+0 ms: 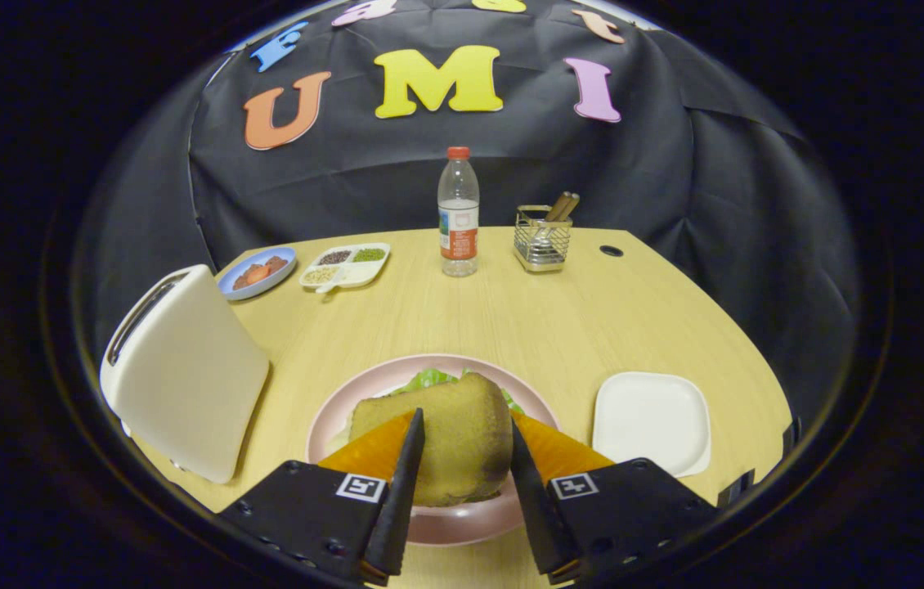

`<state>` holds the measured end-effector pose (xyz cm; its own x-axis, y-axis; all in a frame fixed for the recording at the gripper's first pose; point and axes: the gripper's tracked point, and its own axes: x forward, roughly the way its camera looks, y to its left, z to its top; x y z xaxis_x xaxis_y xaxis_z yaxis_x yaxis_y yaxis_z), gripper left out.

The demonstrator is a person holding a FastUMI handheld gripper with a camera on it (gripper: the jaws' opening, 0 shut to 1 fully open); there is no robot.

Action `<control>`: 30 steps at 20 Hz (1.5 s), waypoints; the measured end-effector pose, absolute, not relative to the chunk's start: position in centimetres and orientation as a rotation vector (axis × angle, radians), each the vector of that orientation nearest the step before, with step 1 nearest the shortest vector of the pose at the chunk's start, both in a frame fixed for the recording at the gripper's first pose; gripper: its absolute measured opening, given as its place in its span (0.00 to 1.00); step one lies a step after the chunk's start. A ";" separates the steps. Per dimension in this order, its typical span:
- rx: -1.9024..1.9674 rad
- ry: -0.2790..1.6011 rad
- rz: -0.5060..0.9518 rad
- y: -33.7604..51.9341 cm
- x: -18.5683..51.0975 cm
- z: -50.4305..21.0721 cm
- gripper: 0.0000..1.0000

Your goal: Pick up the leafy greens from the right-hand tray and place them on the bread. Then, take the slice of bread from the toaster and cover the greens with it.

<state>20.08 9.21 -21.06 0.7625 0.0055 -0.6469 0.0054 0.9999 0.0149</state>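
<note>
**Top slice over the greens, still in the grip**

Gripper [466, 458] fingers sit closest to me, closed in on either side of a slice of toasted bread [446, 442], and both look to be pressing its edges. The slice hangs over the pink plate [331, 425], with the leafy greens [429, 379] peeking out from behind its far edge. I cannot see the bottom slice under it, nor tell whether the held bread already rests on the greens or floats just above them.

My worry is the let-go. If the fingers open while the slice is tilted or off-centre, it could slide off the lettuce and land on the plate rim. A finger dragging on the crust as it opens might pull the slice askew and tug the greens with it. Pressing down too hard would squash the leaves or scoot the plate toward the white toaster [184, 376] just beside it.

Counting what stands on the wooden table [511, 319]: one toaster, one pink plate, one empty white square tray [652, 421] to the right, one water bottle [459, 214], one wire basket [542, 239] with utensils, one blue dish [257, 272] of food, one divided tray [346, 266] of grains.
</note>
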 end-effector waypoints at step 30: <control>-0.048 0.082 -0.055 4.5 1.1 -1.6 0.96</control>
